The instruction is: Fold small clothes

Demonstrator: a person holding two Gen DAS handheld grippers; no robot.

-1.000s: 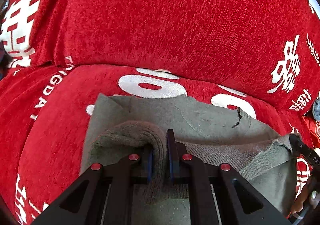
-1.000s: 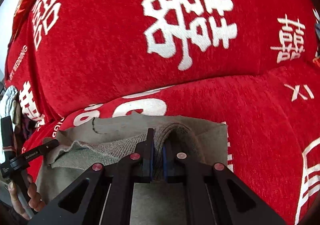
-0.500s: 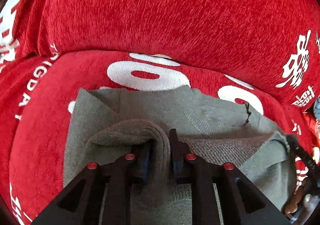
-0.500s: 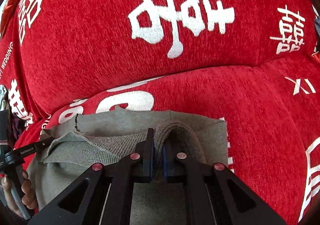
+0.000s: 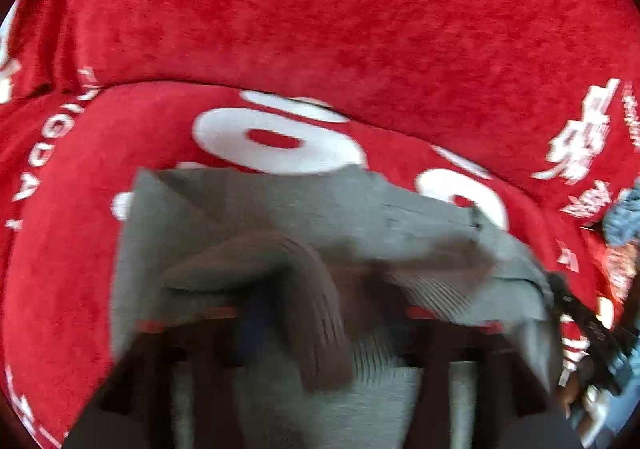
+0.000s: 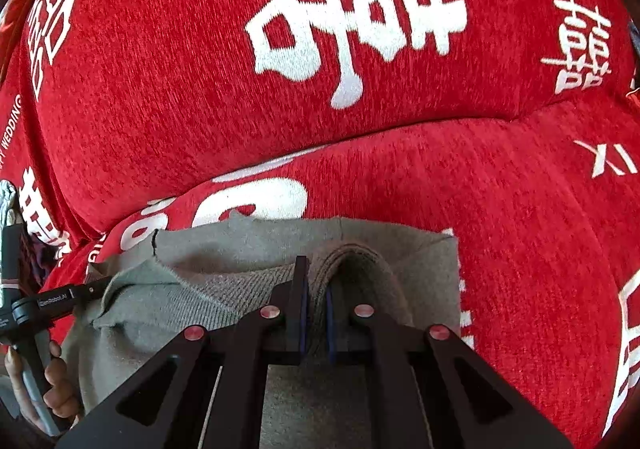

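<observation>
A small grey-green garment [image 5: 280,209] lies on the red sofa seat, its near ribbed edge lifted over the flat far part. My left gripper [image 5: 316,313] is blurred; the ribbed hem bunches between its fingers, so it looks shut on the cloth. My right gripper [image 6: 316,289] is shut on the garment's [image 6: 248,249] other near corner, a fold of the hem pinched between its blue pads. The left gripper also shows at the left edge of the right wrist view [image 6: 80,295], touching the cloth's raised edge.
The red sofa seat [image 6: 520,229] and backrest [image 5: 320,9] carry white characters and letters. The backrest rises just behind the garment. A blue-grey cloth [image 5: 624,217] lies at the right edge of the left wrist view.
Both grippers have carried the lifted hem forward over the garment toward the backrest. The left view has become motion-blurred.
</observation>
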